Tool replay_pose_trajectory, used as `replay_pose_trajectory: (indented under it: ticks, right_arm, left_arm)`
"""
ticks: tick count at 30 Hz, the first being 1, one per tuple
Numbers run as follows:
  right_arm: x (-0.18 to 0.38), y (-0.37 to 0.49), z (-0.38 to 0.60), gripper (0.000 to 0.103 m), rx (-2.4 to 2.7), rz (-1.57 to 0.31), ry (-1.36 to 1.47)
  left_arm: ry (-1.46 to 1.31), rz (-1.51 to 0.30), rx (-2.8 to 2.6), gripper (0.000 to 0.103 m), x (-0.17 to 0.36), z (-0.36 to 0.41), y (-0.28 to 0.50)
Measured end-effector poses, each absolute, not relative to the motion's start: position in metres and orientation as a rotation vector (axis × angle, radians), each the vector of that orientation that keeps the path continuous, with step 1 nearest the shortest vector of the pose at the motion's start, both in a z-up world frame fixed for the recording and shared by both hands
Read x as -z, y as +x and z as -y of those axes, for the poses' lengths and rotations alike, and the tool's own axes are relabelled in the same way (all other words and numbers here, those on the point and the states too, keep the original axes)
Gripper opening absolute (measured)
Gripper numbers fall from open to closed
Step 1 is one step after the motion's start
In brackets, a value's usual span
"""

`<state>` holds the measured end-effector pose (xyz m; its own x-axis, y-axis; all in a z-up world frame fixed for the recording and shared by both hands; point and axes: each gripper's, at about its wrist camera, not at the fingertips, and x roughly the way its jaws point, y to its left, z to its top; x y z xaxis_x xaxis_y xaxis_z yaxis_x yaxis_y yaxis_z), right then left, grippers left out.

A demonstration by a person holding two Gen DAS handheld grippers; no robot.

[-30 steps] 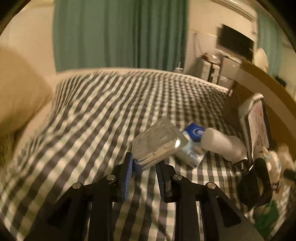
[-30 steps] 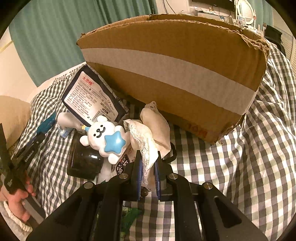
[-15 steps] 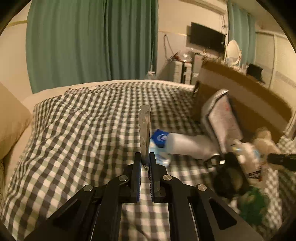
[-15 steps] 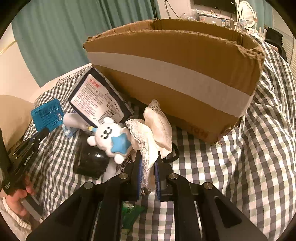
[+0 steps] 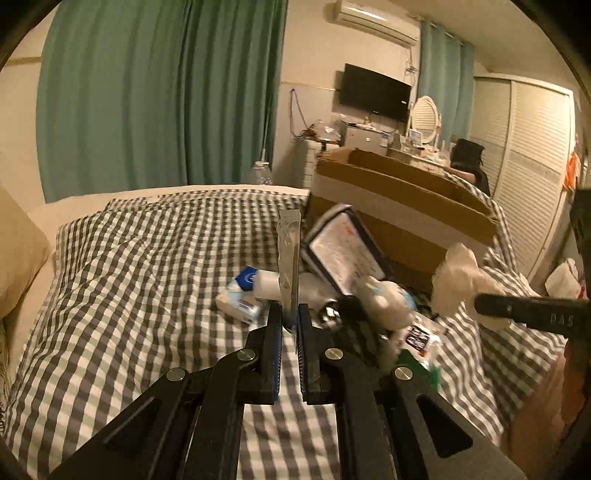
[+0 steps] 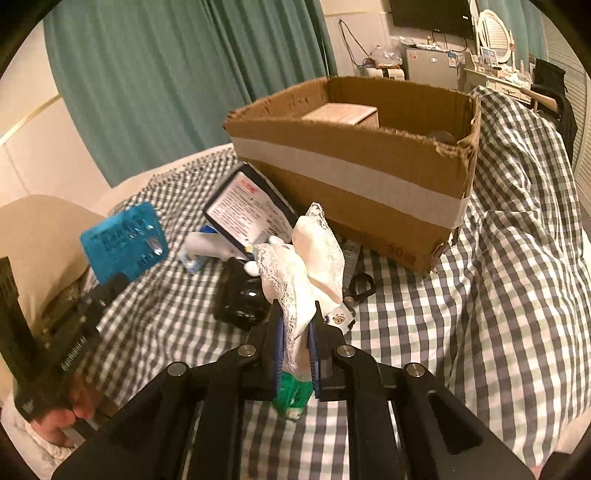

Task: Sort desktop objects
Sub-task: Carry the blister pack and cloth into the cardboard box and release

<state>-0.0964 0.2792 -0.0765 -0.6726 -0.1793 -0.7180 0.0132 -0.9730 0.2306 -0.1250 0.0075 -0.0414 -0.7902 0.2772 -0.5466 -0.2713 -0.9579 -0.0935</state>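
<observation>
Right now, low in frame, the right gripper (image 6: 295, 339) is pinching a lacy white cloth (image 6: 310, 254), the left gripper (image 5: 289, 321) clamping an upright blister pack (image 5: 289, 258); the open cardboard box (image 6: 354, 173) is sitting beyond, upper centre, nearer the right.

Place: a bedroom in a home, lit warmly.
Bed: a wide bed under a grey-and-white checked cotton cover (image 5: 155, 258) is filling most of both views; a beige pillow (image 5: 18, 254) is lying at its left edge.
Window side: long teal pleated curtains (image 5: 155, 99) are hanging behind the bed.
Wall fittings: a white air-conditioning unit (image 5: 376, 16) is sitting near the ceiling, and a black flat television (image 5: 375, 96) is hanging below it.
Furniture: an oval white-framed vanity mirror (image 5: 424, 116) is standing on a cluttered dresser; white louvred wardrobe doors (image 5: 532, 155) are lining the right wall.
Clutter: an open brown cardboard box with a white tape band (image 6: 354, 166) is resting on the bed.
</observation>
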Motion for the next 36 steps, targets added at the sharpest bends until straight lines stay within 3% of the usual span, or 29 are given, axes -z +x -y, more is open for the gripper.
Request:
replay_pose_trajectory:
  ticks: [16,27,36]
  right_arm:
    - [-0.006,-0.094,-0.297,0.011,2.818,0.275,0.982]
    - [-0.031,-0.16,-0.345,0.011,2.899,0.298,0.905]
    - [0.0,-0.222,-0.382,0.011,2.913,0.408,0.97]
  left_arm:
    - [-0.655,0.021,-2.587,0.007,-0.038,-0.066,-0.103]
    - [-0.595,0.009,-2.532,0.007,-0.086,-0.141,-0.198]
    - [-0.662,-0.014,-2.533,0.007,-0.064,-0.186,-0.289]
